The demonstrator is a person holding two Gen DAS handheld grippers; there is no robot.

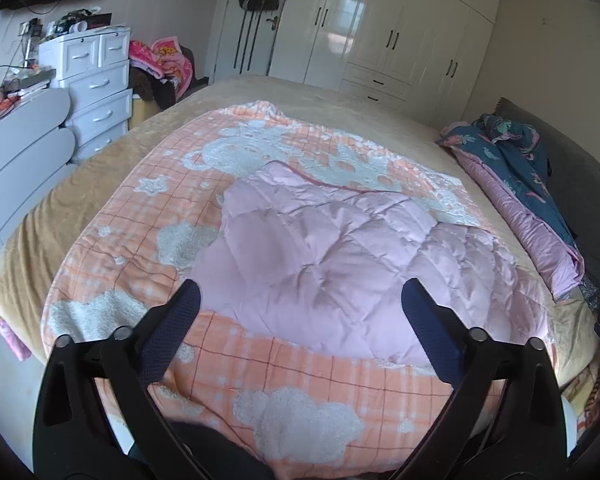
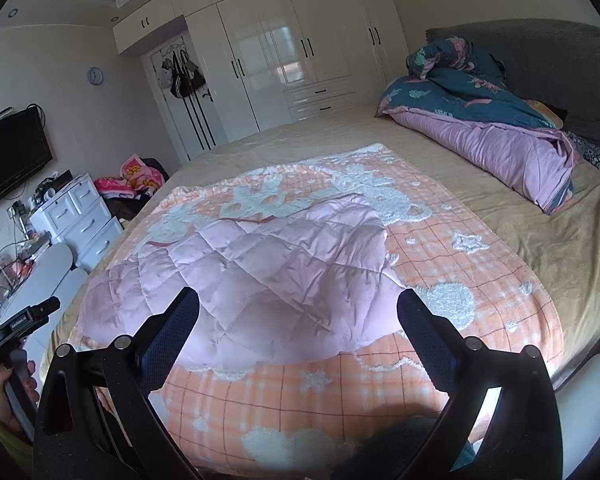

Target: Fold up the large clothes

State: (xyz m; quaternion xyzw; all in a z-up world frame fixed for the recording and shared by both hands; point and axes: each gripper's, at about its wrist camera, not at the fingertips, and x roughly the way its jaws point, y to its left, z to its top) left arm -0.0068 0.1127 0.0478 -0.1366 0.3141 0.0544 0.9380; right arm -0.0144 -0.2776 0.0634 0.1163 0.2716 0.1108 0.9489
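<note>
While both grippers, left (image 1: 300, 312) and right (image 2: 298, 316), hang wide apart and empty above the bed's near edge, the pink quilted jacket (image 1: 332, 256) lies mid-blanket (image 1: 284, 380). A rolled duvet (image 2: 492, 136) sits by the headboard (image 2: 540, 64); wardrobe (image 2: 284, 52) beyond.

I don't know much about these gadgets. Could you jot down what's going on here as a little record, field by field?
Place: bedroom, work done on the bed
Garment: pink quilted jacket, lying on an orange checked blanket
Left tool: open, above the jacket's near edge, holding nothing
Right tool: open, above the jacket, holding nothing
Beside it: rolled teal and purple duvet by the headboard
Background: white wardrobe, white drawers
Folding: whether it has begun is unclear
</note>
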